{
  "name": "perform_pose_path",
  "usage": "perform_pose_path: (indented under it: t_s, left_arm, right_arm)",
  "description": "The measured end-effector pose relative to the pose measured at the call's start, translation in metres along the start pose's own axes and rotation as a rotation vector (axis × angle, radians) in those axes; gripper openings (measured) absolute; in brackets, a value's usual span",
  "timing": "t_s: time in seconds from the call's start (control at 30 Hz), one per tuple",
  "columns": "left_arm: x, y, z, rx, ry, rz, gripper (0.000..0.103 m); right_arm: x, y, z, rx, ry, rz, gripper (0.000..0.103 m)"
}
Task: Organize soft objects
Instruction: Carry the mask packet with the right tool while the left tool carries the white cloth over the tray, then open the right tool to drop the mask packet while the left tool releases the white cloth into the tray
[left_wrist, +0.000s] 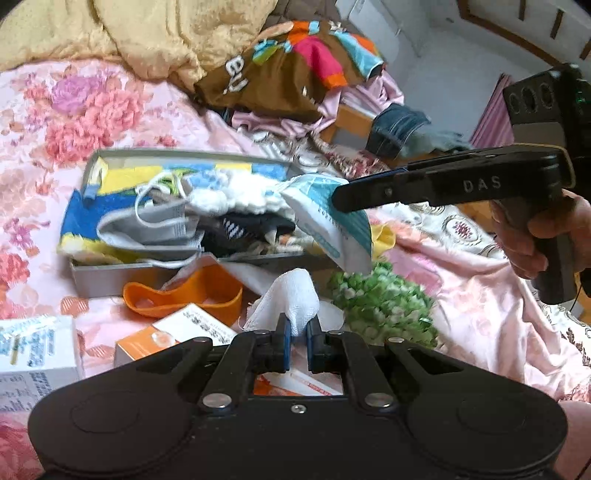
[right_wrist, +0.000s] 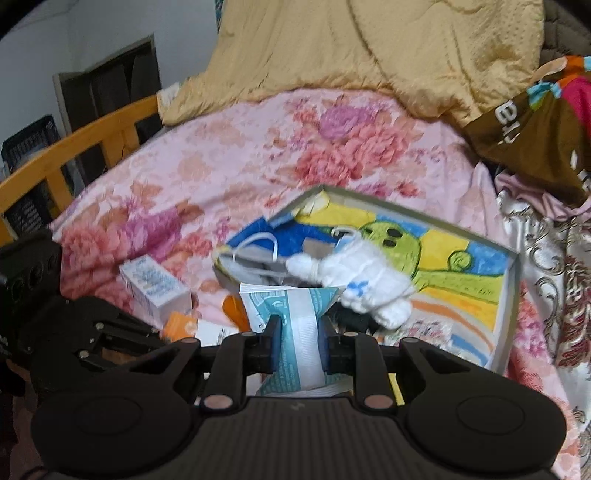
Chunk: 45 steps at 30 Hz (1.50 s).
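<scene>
White gauze (left_wrist: 295, 295) clenched in left gripper (left_wrist: 299, 326) jaws — right gripper (right_wrist: 300, 330) jaws grasping teal packet (right_wrist: 295, 317).

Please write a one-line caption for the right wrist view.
Right claw grips a teal-and-white packet over the box.

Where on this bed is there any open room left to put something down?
The flowered sheet lies bare between the yellow blanket and the grey tray, up to the wooden rail. It is crowded inside the tray and before it, around the orange scoop, cartons and green bunch.
</scene>
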<state>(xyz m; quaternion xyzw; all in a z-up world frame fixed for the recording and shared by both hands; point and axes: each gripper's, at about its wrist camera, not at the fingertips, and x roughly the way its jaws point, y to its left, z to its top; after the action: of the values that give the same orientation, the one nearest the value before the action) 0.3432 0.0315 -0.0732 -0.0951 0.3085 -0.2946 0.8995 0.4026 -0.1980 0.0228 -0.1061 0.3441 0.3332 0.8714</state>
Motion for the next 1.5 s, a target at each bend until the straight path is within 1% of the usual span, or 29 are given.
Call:
perform_pose_path:
  t_s: [0.1,0.2,0.33,0.43,0.57,0.67,0.77,0.9,1.03,1.13,1.37,1.43,1.5]
  left_arm:
    - [-0.010,-0.001,0.005,0.013,-0.036,-0.005,0.008]
    - [-0.019,0.001,0.020,0.045,-0.083,0.023,0.008]
    - [-0.027,0.012,0.048,0.060,-0.179,0.083,0.008]
    - [-0.025,0.025,0.067,0.066,-0.236,0.142,0.008]
    - [-0.015,0.046,0.089,0.046,-0.277,0.220,0.008]
    - [-0.005,0.065,0.099,0.020,-0.290,0.269,0.008]
    - [0.005,0.084,0.102,-0.025,-0.271,0.295,0.008]
    - [0.013,0.102,0.095,-0.045,-0.229,0.301,0.008]
    - [0.023,0.107,0.086,-0.030,-0.182,0.296,0.009]
    - [0.029,0.111,0.081,-0.043,-0.145,0.287,0.009]
    - [0.040,0.114,0.077,-0.048,-0.093,0.285,0.013]
    - [0.042,0.114,0.076,-0.049,-0.081,0.291,0.018]
    - [0.042,0.114,0.075,-0.052,-0.071,0.297,0.021]
  right_arm:
    - [-0.006,-0.004,0.005,0.020,-0.031,-0.017,0.023]
    - [-0.007,-0.008,0.011,0.027,-0.053,-0.032,0.023]
    - [0.002,-0.011,0.022,0.017,-0.065,-0.049,0.023]
    - [0.013,-0.014,0.035,0.020,-0.080,-0.055,0.023]
    - [0.031,-0.015,0.050,0.030,-0.099,-0.069,0.023]
    - [0.046,-0.014,0.060,0.046,-0.111,-0.086,0.023]
    - [0.062,-0.013,0.068,0.059,-0.110,-0.100,0.023]
    - [0.085,-0.007,0.072,0.058,-0.102,-0.117,0.023]
    - [0.104,0.002,0.074,0.009,-0.077,-0.147,0.023]
    - [0.116,0.008,0.073,-0.029,-0.056,-0.168,0.023]
    - [0.128,0.015,0.071,-0.071,-0.017,-0.199,0.024]
    - [0.130,0.016,0.068,-0.078,-0.008,-0.218,0.027]
    - [0.133,0.020,0.064,-0.098,0.001,-0.243,0.034]
